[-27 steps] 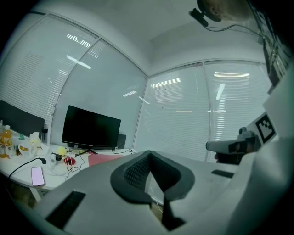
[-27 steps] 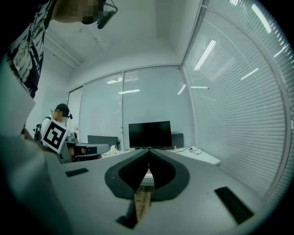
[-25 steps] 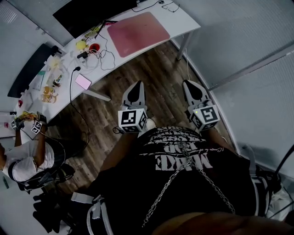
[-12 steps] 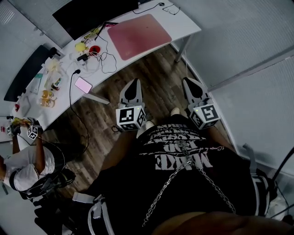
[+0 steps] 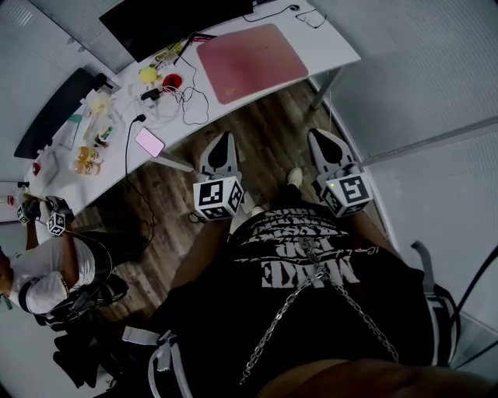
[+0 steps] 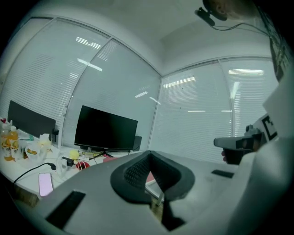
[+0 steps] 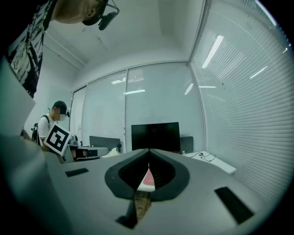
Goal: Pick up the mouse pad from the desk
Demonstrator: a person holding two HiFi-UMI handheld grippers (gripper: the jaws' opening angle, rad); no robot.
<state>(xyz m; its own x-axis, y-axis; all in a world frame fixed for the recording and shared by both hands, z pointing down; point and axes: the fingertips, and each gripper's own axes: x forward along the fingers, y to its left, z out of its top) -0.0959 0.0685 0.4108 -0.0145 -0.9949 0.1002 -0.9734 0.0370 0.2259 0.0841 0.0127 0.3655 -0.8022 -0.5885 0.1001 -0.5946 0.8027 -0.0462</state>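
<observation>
Mouse pad (image 5: pixel 252 62), pink, lay flat on the desk (image 5: pixel 334 47) toward its right end, in front of the monitor (image 5: pixel 179 19), and neither tool touched it. Left gripper (image 5: pixel 225 138) and right gripper (image 5: pixel 317 136) were held side by side over the floor (image 5: pixel 264 128), short of the desk's front edge and well apart from the pad, both pointing toward the desk; each had its jaws pressed together with nothing between them. Phone (image 5: pixel 150 142) lay at the desk's front edge left of the pad, with cables (image 5: pixel 183 97) between the two.
</observation>
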